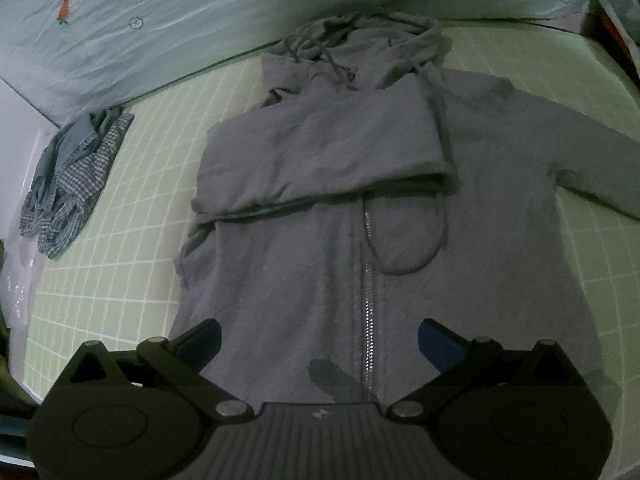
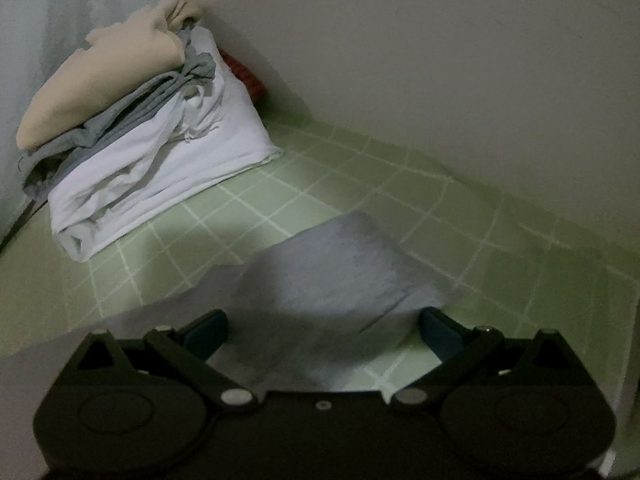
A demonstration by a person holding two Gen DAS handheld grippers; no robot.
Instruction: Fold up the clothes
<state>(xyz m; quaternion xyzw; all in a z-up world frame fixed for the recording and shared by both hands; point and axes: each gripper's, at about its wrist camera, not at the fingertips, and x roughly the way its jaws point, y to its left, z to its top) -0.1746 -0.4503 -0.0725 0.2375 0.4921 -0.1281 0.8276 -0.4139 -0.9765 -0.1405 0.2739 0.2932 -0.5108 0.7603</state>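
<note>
A grey zip hoodie [image 1: 360, 208] lies front-up on the green checked sheet [image 1: 132, 216] of a bed, hood at the far end, zipper running down the middle. Its left sleeve is folded across the chest; its right sleeve [image 2: 340, 264] stretches out flat to the right. The left gripper [image 1: 319, 342] hangs over the near hem, jaws wide apart and holding nothing. The right gripper [image 2: 323, 330] sits low over the outstretched sleeve, jaws spread wide with the cloth passing between them, not clamped. To the far left of the hoodie lies a crumpled blue-checked garment [image 1: 76, 184], with a pale printed quilt [image 1: 160, 28] behind it. In the right wrist view a stack of folded clothes [image 2: 136, 136], cream on grey on white, stands far left on the sheet against the wall [image 2: 440, 60].
</note>
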